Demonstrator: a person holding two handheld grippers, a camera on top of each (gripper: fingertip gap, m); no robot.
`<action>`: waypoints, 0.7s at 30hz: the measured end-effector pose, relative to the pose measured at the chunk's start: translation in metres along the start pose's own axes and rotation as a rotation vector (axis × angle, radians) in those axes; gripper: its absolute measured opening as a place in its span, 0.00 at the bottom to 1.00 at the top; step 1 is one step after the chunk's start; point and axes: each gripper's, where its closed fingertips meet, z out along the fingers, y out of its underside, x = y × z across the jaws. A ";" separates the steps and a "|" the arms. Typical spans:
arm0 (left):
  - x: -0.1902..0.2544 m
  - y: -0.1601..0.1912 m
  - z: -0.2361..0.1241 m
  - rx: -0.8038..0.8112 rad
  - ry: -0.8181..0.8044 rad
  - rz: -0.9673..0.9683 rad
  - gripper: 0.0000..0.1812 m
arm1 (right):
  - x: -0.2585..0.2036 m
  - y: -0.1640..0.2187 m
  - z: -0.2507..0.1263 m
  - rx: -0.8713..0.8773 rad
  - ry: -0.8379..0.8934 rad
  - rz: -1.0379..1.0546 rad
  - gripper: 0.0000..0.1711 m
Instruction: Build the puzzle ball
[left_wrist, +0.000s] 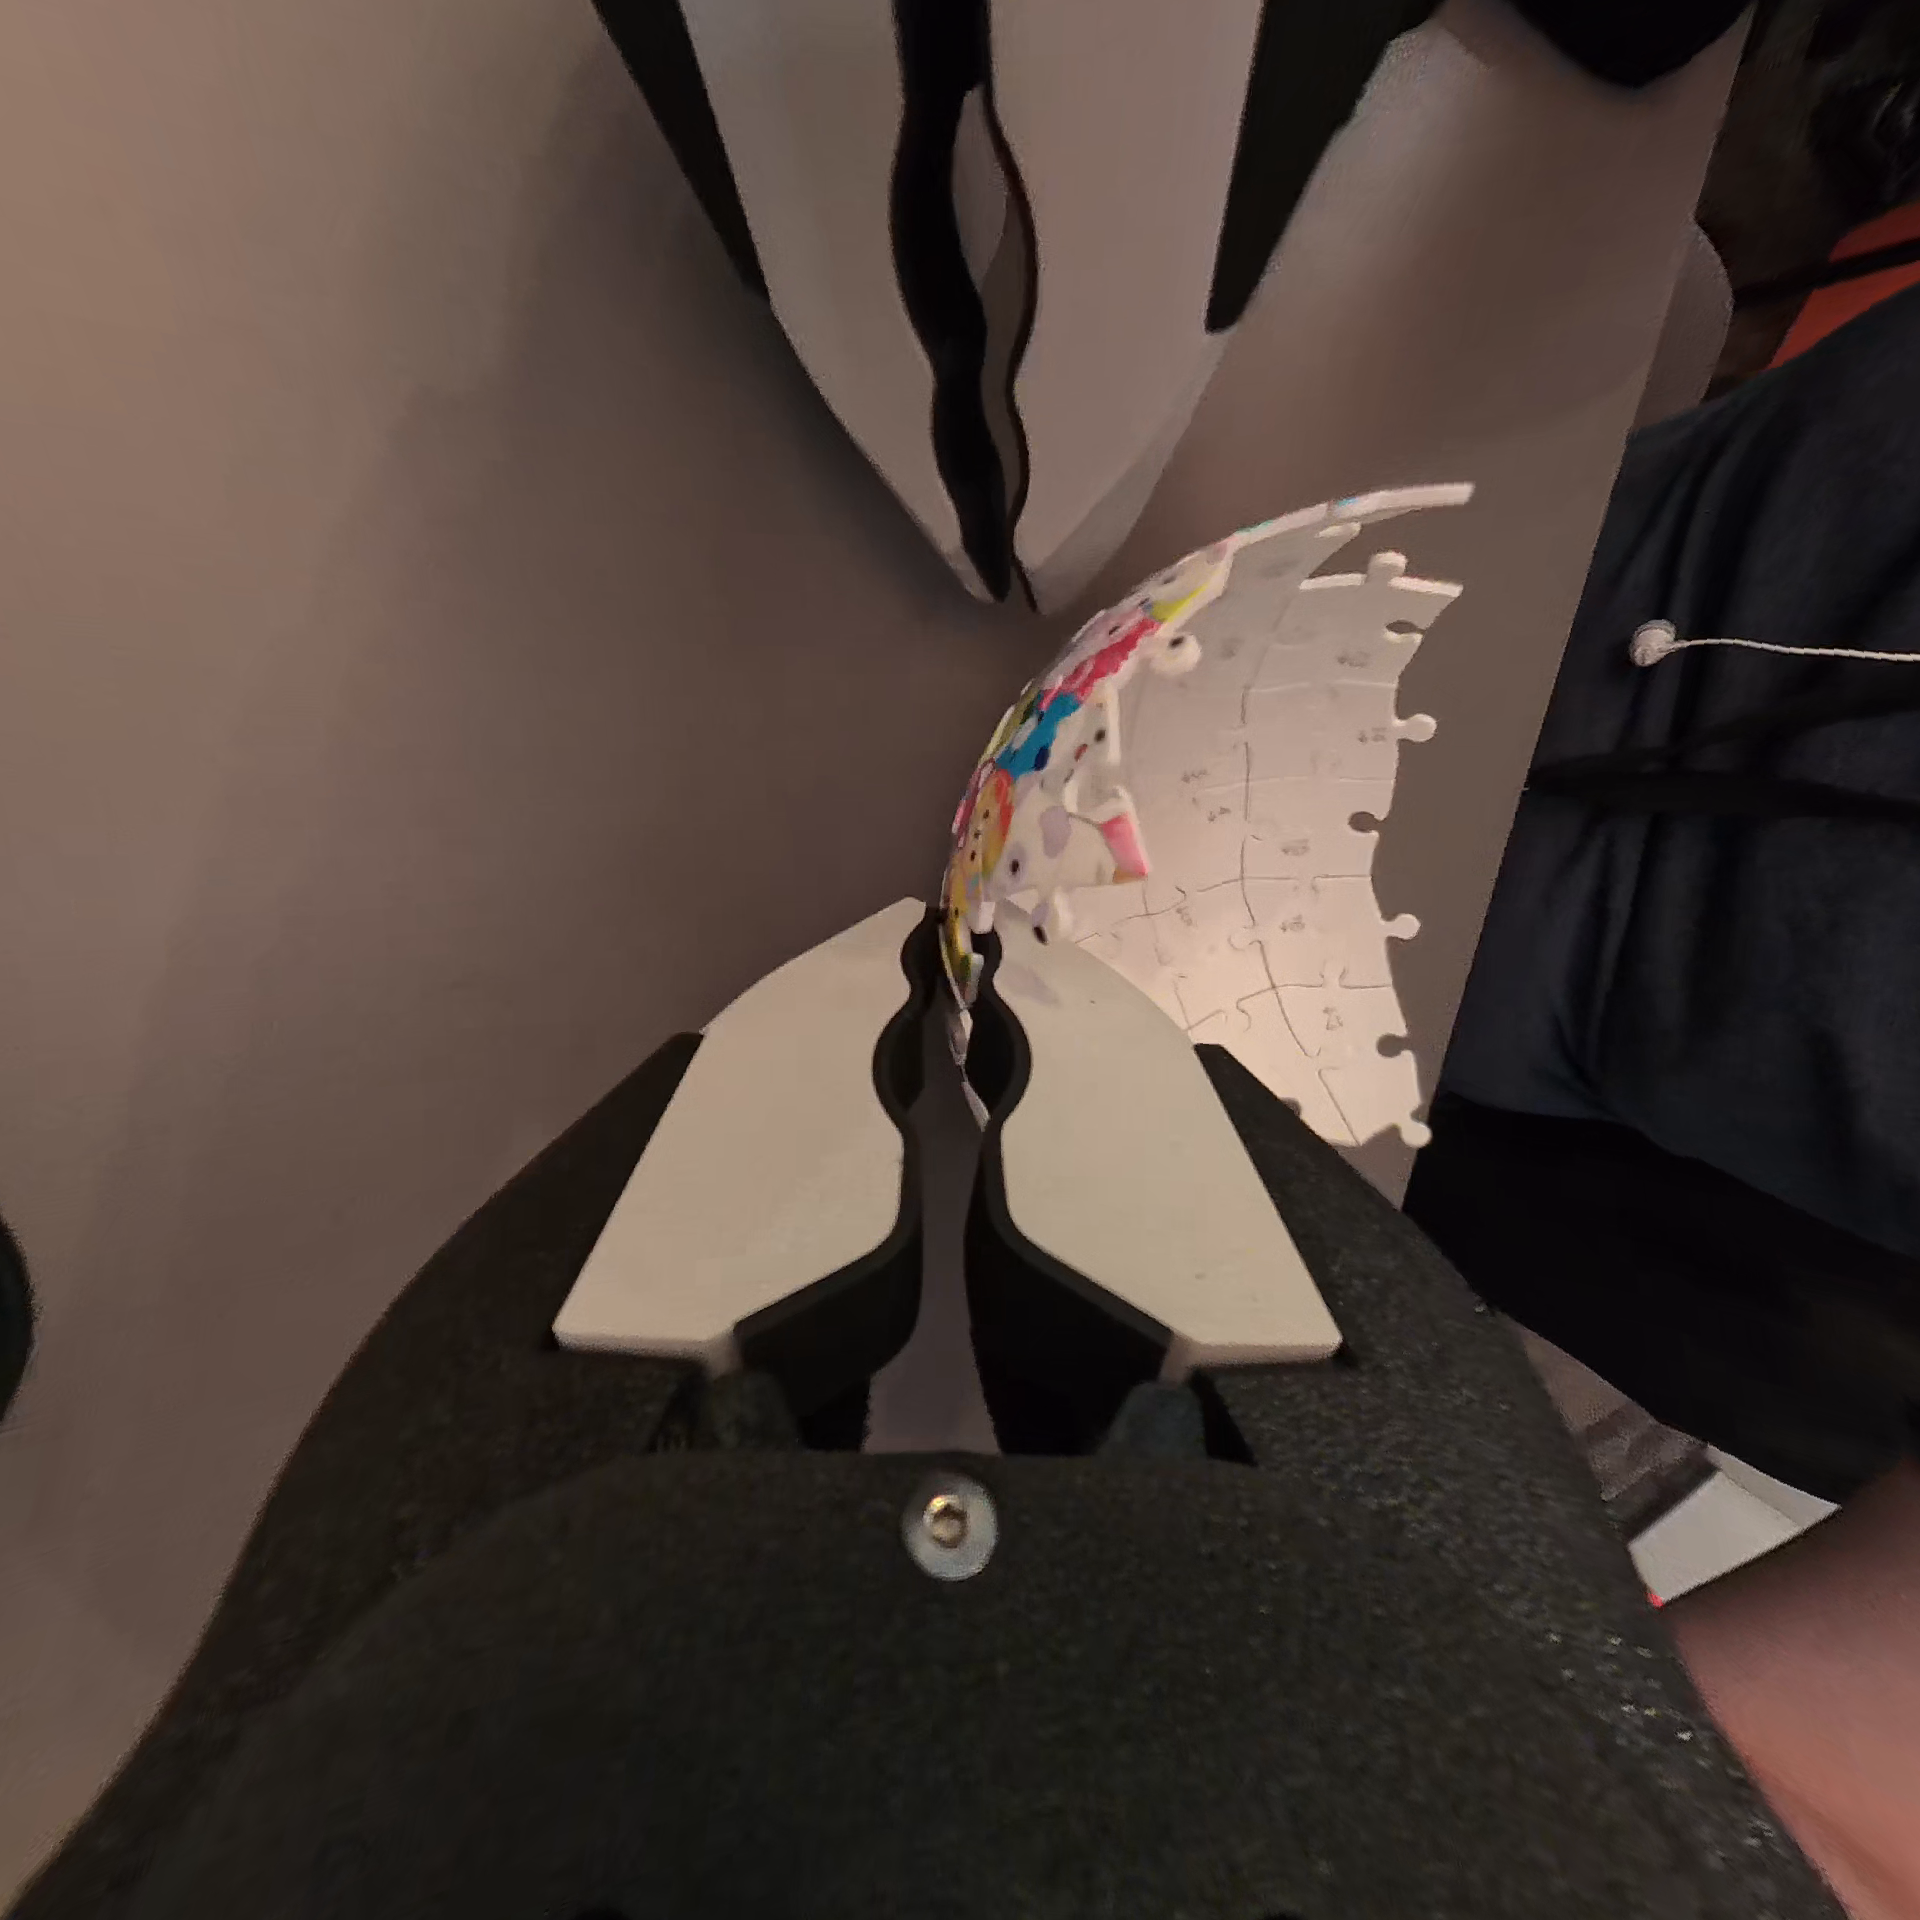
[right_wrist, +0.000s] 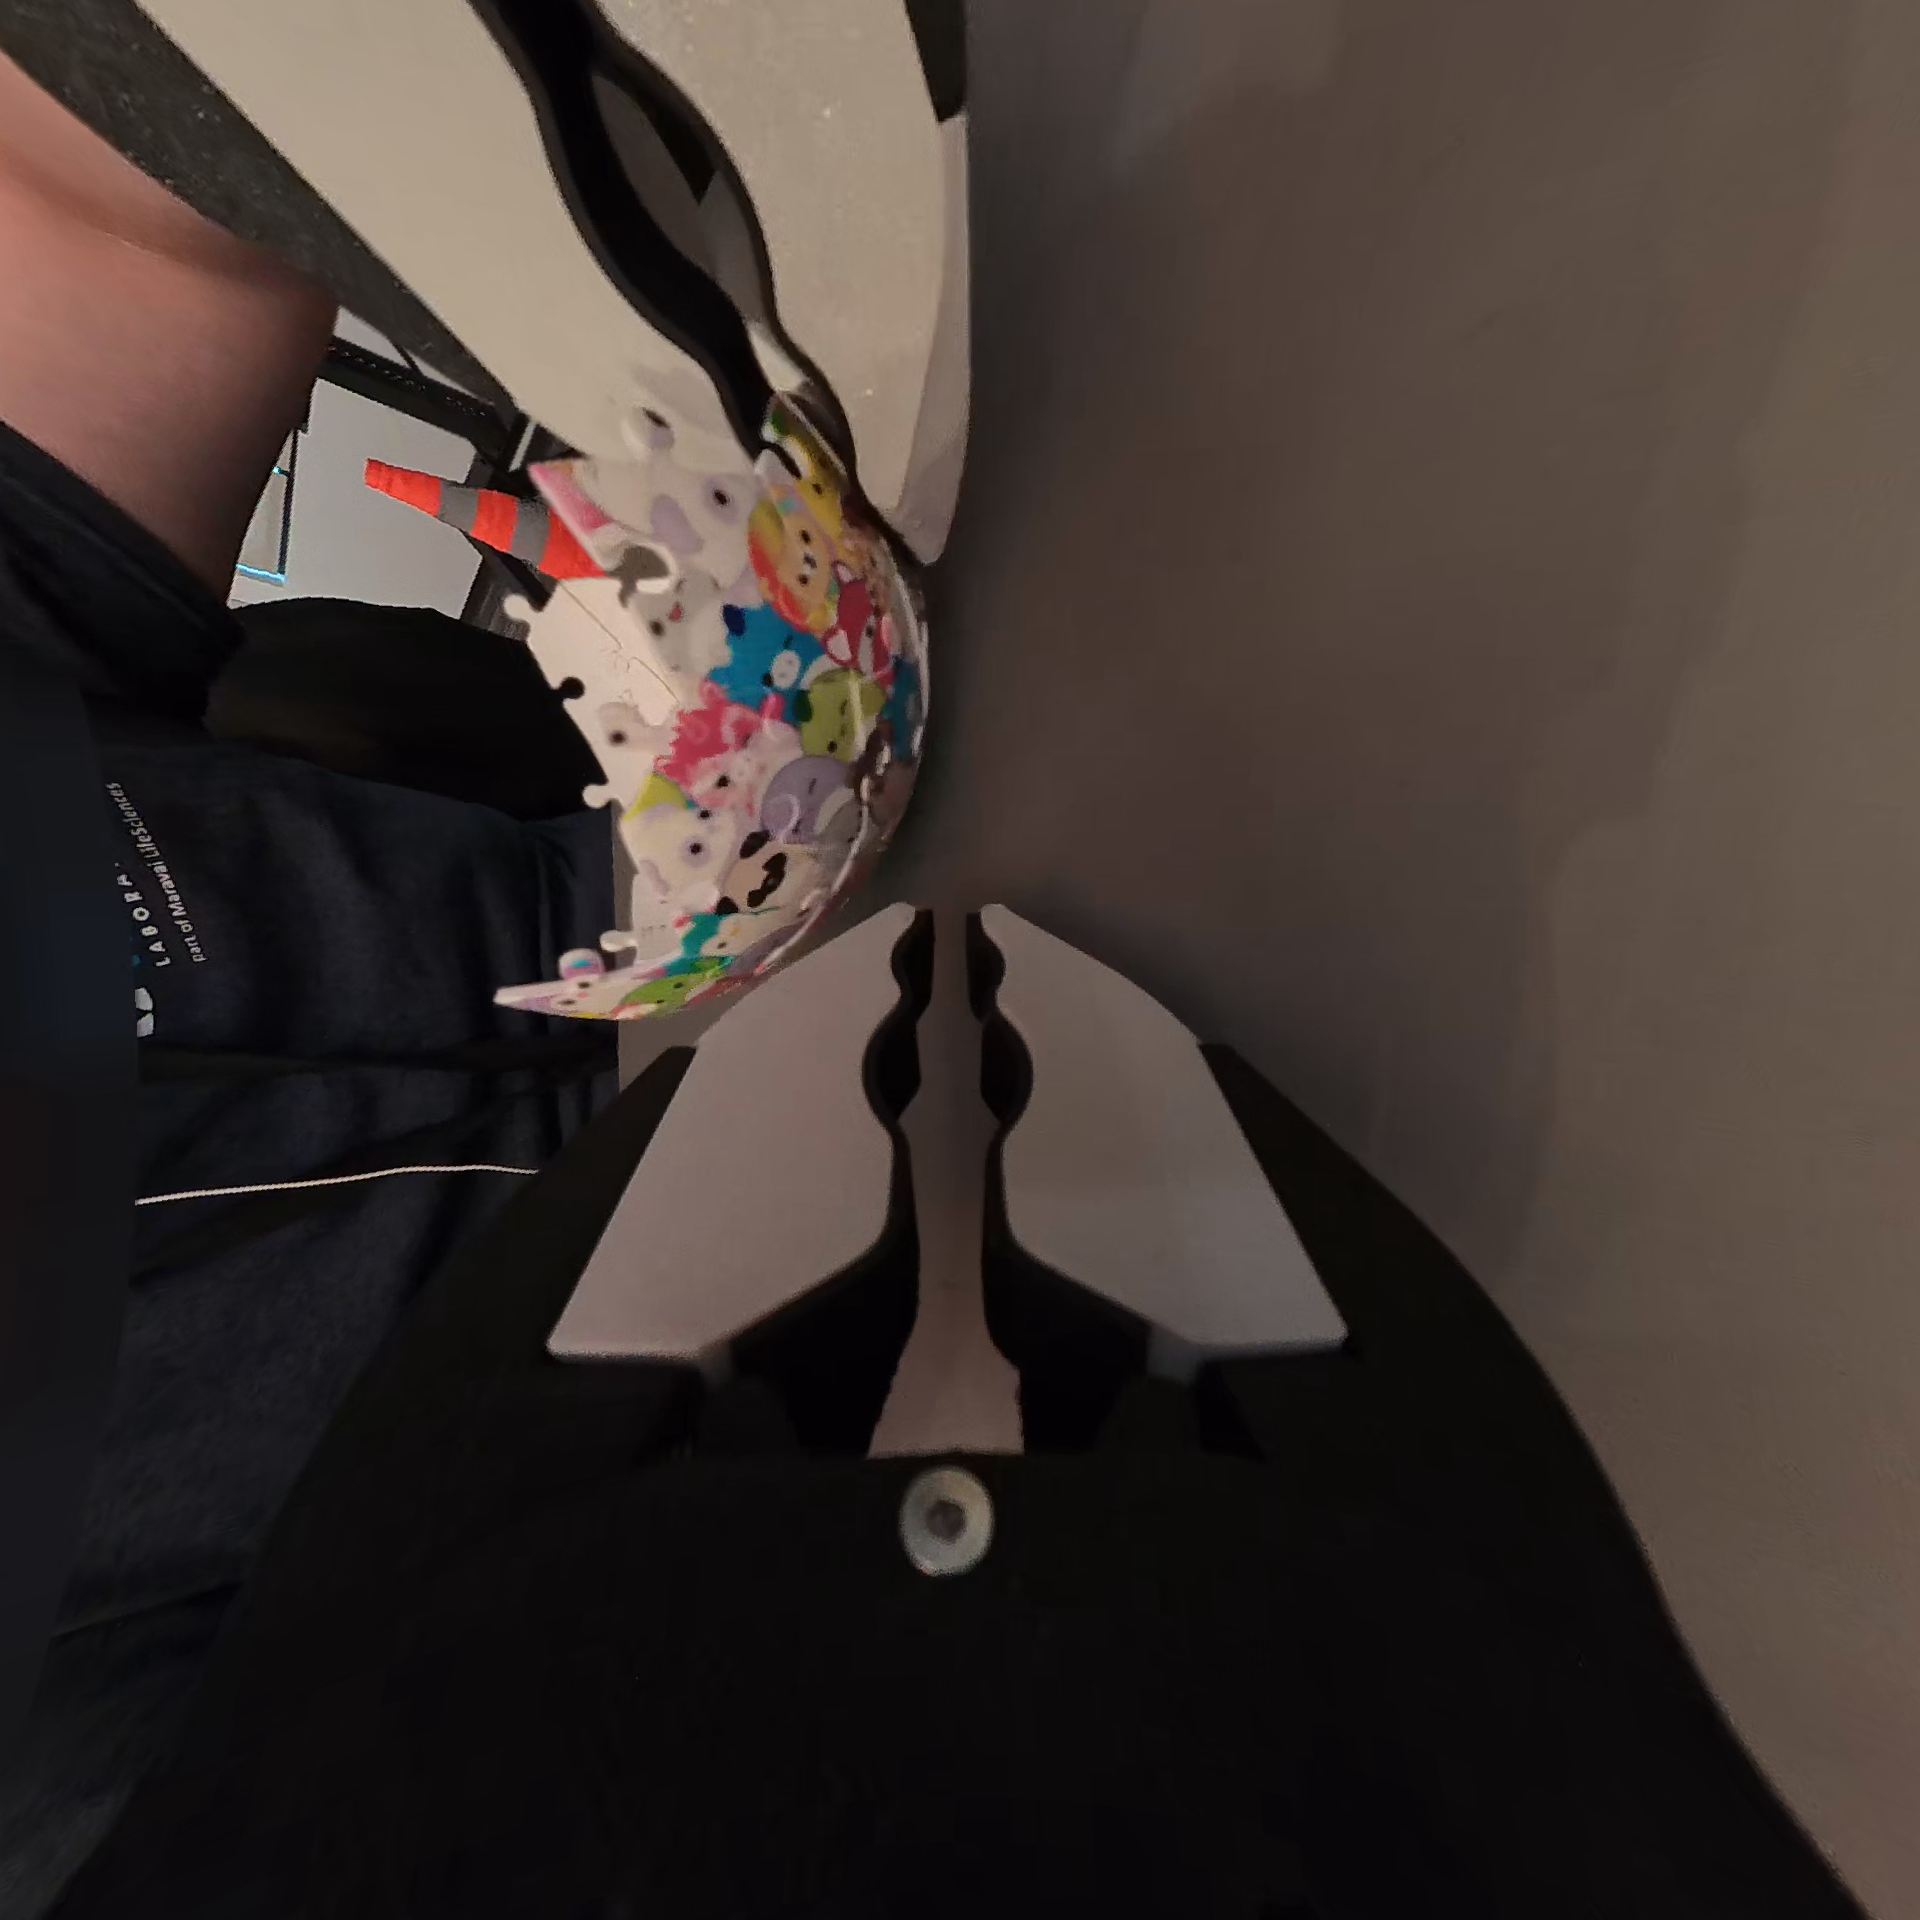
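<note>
A partly built puzzle ball (left_wrist: 1257, 831) is a curved shell, with colourful cartoon figures outside and a white numbered inside. My left gripper (left_wrist: 951, 940) is shut on the shell's edge and holds it up over the grey surface. In the right wrist view the shell (right_wrist: 790, 707) shows its coloured side, with the left gripper (right_wrist: 821, 447) clamped on its upper edge. My right gripper (right_wrist: 948, 914) is shut with nothing between its fingers, just right of the shell's lower rim. It also shows in the left wrist view (left_wrist: 1013, 592), pointing at the shell from above.
A plain grey table surface (left_wrist: 364, 727) lies behind both grippers. A person in a dark blue sweatshirt (left_wrist: 1714, 935) is close beside the shell, also seen in the right wrist view (right_wrist: 312, 935). An orange and grey striped cone (right_wrist: 488, 514) stands behind. The grippers' ends are close to 6 cm from one another.
</note>
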 end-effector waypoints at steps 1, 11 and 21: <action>0.003 0.004 0.001 -0.021 0.009 0.004 0.01 | 0.000 0.001 0.000 -0.003 -0.002 0.002 0.04; 0.008 0.015 -0.004 -0.009 0.011 -0.026 0.14 | 0.000 0.004 0.001 -0.019 -0.014 0.018 0.04; 0.001 0.012 -0.001 -0.007 0.005 -0.049 0.02 | -0.001 0.004 0.002 -0.022 -0.017 0.015 0.04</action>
